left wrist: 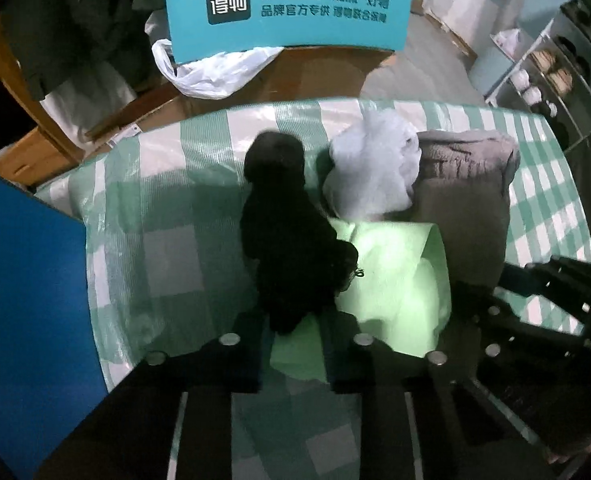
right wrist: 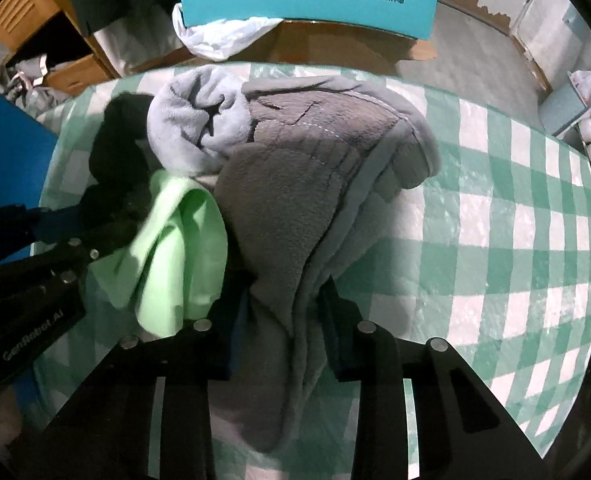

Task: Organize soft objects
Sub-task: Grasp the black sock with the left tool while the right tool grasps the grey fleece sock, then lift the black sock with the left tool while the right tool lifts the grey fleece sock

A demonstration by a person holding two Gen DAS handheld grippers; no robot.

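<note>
Left gripper [left wrist: 295, 344] is clamped on the green cloth [left wrist: 395, 280]; right gripper [right wrist: 283, 332] is clamped on the grey towel [right wrist: 295, 200], both heaped on the checked table [right wrist: 515, 240], presumably for sorting.

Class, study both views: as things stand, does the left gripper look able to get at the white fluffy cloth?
Probably not yet. The left gripper is shut on the light green cloth, and the black cloth lies between it and the white fluffy cloth. It would need to let go first.
</note>
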